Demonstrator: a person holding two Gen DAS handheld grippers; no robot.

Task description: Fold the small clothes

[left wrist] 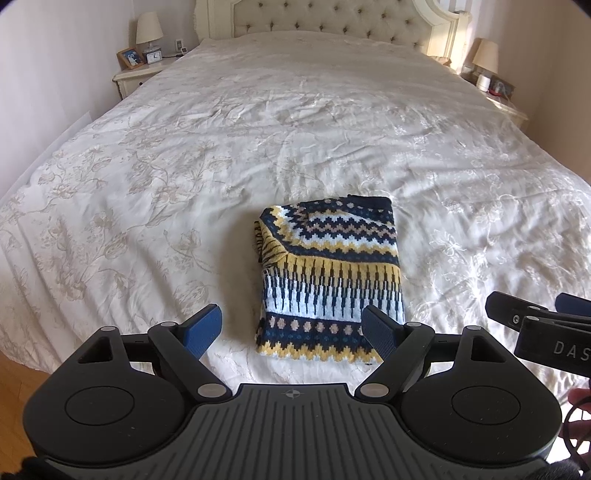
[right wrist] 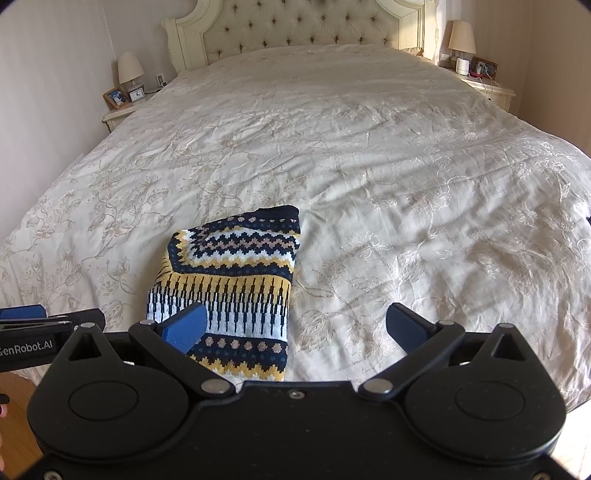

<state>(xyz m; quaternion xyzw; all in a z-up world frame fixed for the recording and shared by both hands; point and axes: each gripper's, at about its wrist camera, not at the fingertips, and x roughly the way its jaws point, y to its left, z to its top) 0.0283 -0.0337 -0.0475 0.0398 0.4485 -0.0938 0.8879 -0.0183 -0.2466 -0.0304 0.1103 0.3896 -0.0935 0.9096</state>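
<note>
A small knitted sweater (left wrist: 328,273) in navy, yellow and white zigzag bands lies folded into a neat rectangle near the foot of the bed (left wrist: 258,129). My left gripper (left wrist: 295,328) hovers above its near edge, jaws wide open with nothing between the blue pads. In the right wrist view the same sweater (right wrist: 232,280) lies to the lower left. My right gripper (right wrist: 295,325) stands open beside the sweater's right side, holding nothing; its left pad overlaps the sweater in the picture. Each gripper shows at the other view's edge.
A cream floral bedspread (right wrist: 369,166) covers the whole bed up to a tufted headboard (right wrist: 303,29). Nightstands with lamps stand at the far left (left wrist: 142,62) and far right (right wrist: 476,77). Wooden floor (left wrist: 18,387) shows below the bed's foot.
</note>
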